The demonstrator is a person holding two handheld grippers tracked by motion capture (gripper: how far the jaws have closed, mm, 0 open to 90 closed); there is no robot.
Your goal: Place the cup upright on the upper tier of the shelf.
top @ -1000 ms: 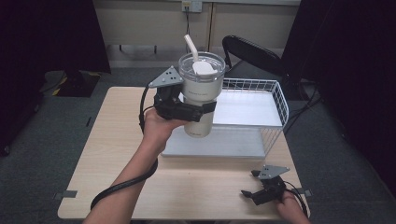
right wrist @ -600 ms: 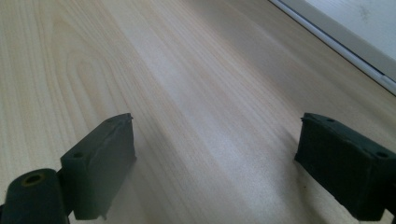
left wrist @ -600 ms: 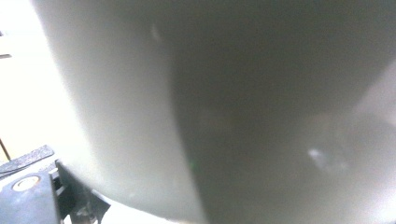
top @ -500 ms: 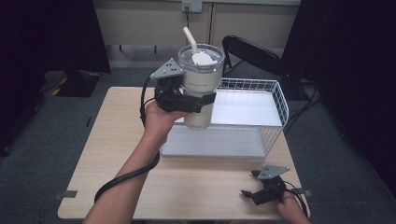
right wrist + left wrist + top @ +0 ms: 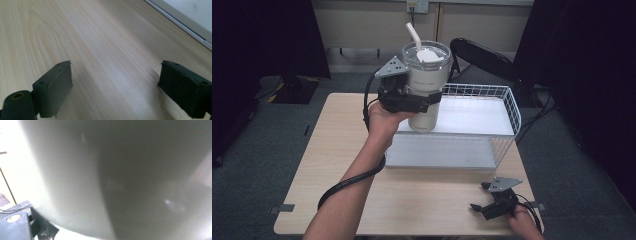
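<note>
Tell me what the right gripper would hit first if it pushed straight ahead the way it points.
Probably the bare wooden table: the right gripper stands open and angled down at it, nothing between. Depth is hard to judge.

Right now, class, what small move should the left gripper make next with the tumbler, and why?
Probably carry it a little farther right and lower it. The left gripper clamps the tumbler upright at the white shelf's left edge, its base seemingly just above the surface; the right gripper rests open on the table.
</note>
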